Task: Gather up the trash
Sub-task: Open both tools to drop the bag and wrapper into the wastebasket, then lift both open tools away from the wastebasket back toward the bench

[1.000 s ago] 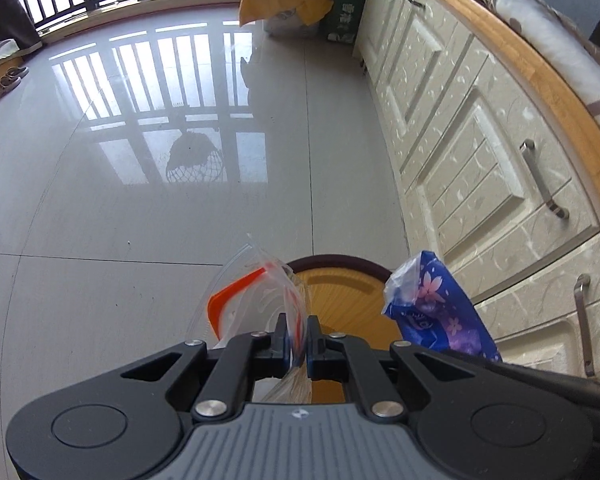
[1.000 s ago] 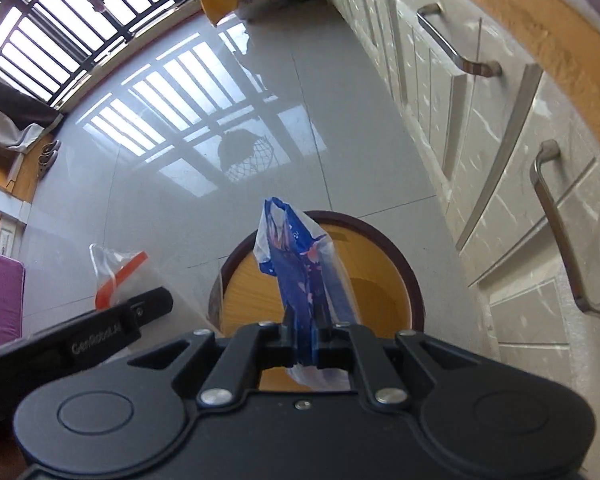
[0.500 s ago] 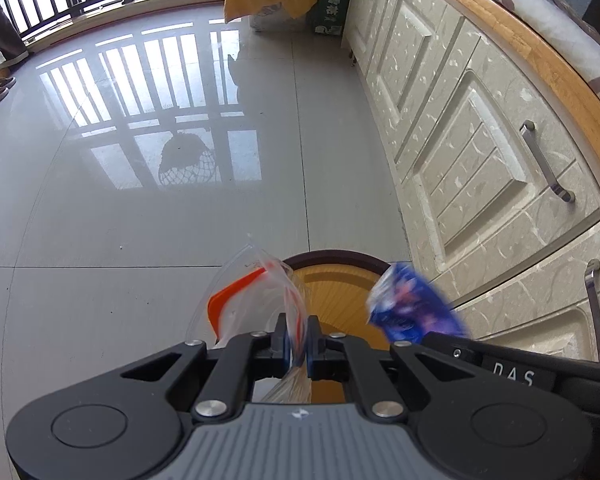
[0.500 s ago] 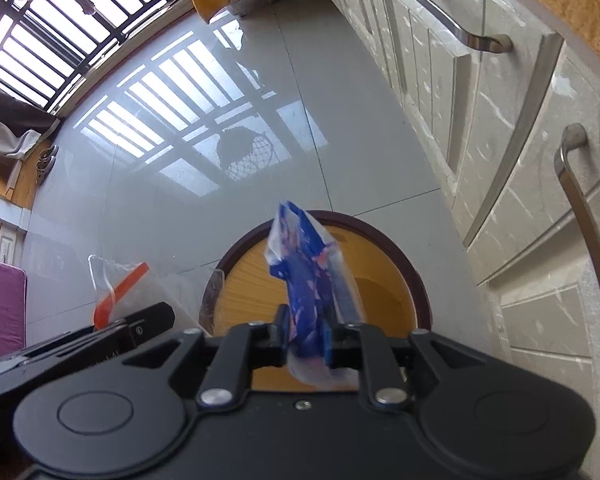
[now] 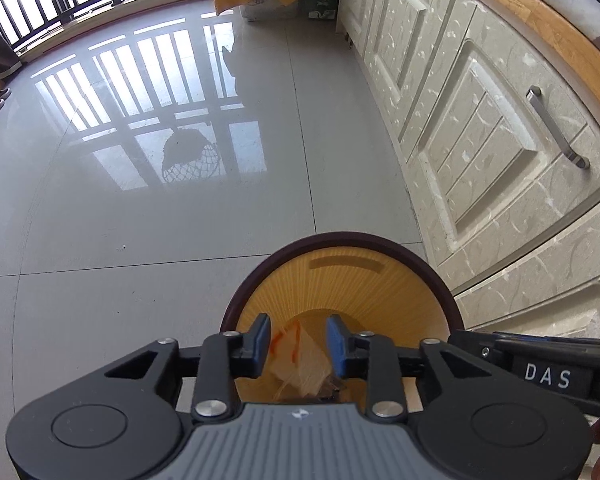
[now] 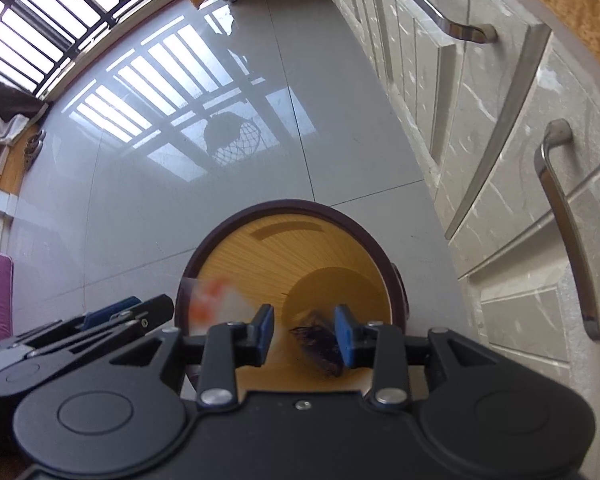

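— Left wrist view: where's the bag?
— Loose in the bin, below the left gripper, whose jaws are opening, gripping nothing.
— Right gripper?
— Opening too; the wrapper lies in the bin, free.

Beside the round bin, bare tiled floor lies open on its window side, while cabinet drawers with jutting metal handles wall off the bin's other side.
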Demonstrator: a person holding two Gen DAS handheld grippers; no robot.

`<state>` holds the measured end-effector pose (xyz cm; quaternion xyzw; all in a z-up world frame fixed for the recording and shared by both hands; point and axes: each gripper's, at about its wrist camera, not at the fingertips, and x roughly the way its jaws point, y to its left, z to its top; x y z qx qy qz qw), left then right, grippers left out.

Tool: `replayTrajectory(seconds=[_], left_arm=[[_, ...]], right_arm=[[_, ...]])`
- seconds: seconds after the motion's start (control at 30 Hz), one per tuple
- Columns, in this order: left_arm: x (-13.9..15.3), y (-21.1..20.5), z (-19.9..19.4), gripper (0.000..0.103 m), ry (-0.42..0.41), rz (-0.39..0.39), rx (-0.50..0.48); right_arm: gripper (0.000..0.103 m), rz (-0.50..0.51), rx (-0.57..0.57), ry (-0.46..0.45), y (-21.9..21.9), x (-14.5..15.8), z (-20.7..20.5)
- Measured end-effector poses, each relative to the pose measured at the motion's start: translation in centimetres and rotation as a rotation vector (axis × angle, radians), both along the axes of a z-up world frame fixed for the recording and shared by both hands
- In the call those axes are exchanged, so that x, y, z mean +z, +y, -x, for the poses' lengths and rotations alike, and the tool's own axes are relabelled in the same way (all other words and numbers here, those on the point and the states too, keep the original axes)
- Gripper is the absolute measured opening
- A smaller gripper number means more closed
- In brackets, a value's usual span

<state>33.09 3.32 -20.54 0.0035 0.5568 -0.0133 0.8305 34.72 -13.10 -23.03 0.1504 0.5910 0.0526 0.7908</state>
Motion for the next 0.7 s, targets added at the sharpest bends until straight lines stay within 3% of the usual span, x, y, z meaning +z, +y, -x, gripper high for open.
replayTrajectory(seconds=[0.17, 0.3, 0.57, 0.7], left_arm=[[-0.2, 0.1, 0.1, 0.037, 0.020, -0.020, 0.004], [-0.7, 0.2, 0.2, 0.042, 0.042, -0.034, 0.010], [-1.1, 1.5, 0.6, 0.061, 0.075, -0.051, 0.056], [-0.7, 2.0, 0.9, 0.080, 0.072, -0.078, 0.073]], right_arm=[[0.036, 0.028, 0.041, 0.002, 0.4, 0.0, 0.1], [0.043, 0.056, 0.060, 0.005, 0.4, -0.2, 0.2], [0.066, 0.104, 0.098, 0.016, 0.4, -0.8, 0.4], [0.079, 0.114, 0.114, 0.006, 0.5, -0.6, 0.5]])
